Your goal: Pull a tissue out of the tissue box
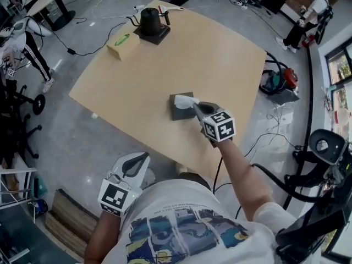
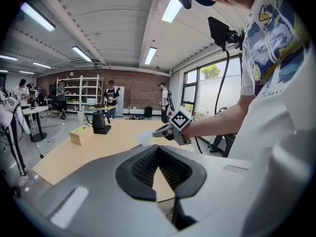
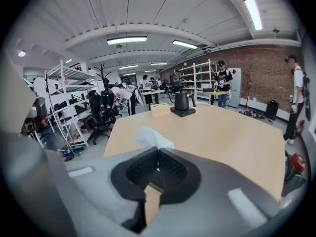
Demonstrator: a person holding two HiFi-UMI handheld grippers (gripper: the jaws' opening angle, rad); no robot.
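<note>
Tissue box (image 1: pixel 179 112): low, dark grey, roughly square. It sits flat on the tan table (image 1: pixel 220 59), toward the edge nearest the person, about mid-width. The tissue (image 1: pixel 184 100) is white, crumpled and soft-edged. It rises from the box top and leans over toward the right gripper (image 1: pixel 197 108).

R gripper: jaws closed on the tissue, pinching its upper part right above the box. In the right gripper view the ribbed black pads (image 3: pixel 170 168) meet at the tips of the right gripper (image 3: pixel 158 152). The tissue (image 3: pixel 153 137) fans out past them as a creased white tuft (one corner folded to a point). The tissue's lower end meets the box top; can't tell if it's clear of the slot. The marker cube sits behind the jaws, with the person's forearm reaching out over the table edge.

L gripper (image 1: pixel 145 157): off the table, close to the person's torso at the lower left of the head view, well apart from the box. The left gripper view shows the left gripper (image 2: pixel 158 149) with its jaws together and nothing between them, just table beyond.

Far end of the table: black kettle (image 1: pixel 149 21) on a dark base, w/ a tan carton (image 1: pixel 123 43) (green patch on top) just beside it. Both are well apart from the tissue box.
</note>
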